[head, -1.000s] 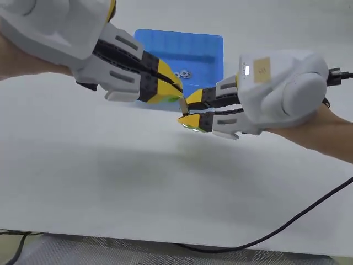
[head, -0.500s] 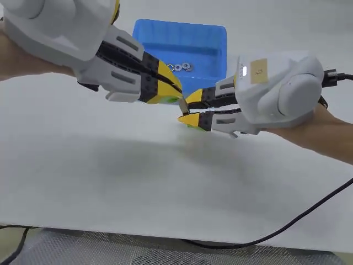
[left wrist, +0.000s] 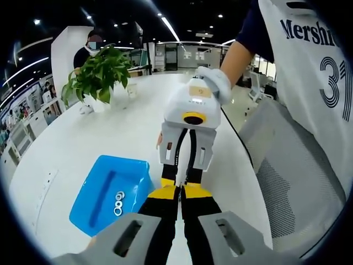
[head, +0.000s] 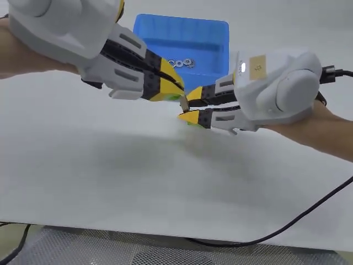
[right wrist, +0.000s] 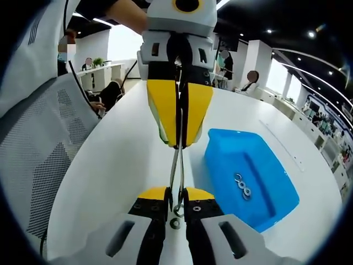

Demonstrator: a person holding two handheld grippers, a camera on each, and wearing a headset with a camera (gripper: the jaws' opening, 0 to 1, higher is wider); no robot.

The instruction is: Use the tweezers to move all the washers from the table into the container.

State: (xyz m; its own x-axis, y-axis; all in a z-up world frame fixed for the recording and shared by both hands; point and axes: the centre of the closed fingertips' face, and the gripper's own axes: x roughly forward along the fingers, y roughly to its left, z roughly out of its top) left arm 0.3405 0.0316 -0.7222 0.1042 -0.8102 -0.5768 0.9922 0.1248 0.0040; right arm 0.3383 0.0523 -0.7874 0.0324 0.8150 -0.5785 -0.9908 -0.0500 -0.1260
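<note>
1. Your container (head: 182,33) is bright blue; the washers (head: 182,63) in it are silver.
2. Your left gripper (head: 177,91) and right gripper (head: 186,107) are white, with black, yellow-tipped jaws.
3. The tweezers (right wrist: 177,160) are silvery metal.
4. The table (head: 110,182) is white, the cable (head: 330,194) black.

Place: an open-plan office.
Work surface: a long white table (left wrist: 71,143) is seen stretching far ahead of the left gripper (left wrist: 180,196).
Greenery: a leafy green potted plant (left wrist: 99,72) is set on that table, well ahead and to the left of the left gripper; a person (left wrist: 91,47) is seen just behind it.
Ceiling: a dark ceiling with round spotlights and long white strip lights (left wrist: 171,26) is seen high beyond the left gripper.
Seating: a grey mesh office chair (right wrist: 49,160) is seen to the left of the right gripper (right wrist: 177,194), beside the table edge.
Background: more people (right wrist: 252,77) are seen at further white desks (right wrist: 278,98), far ahead and to the right of the right gripper.
</note>
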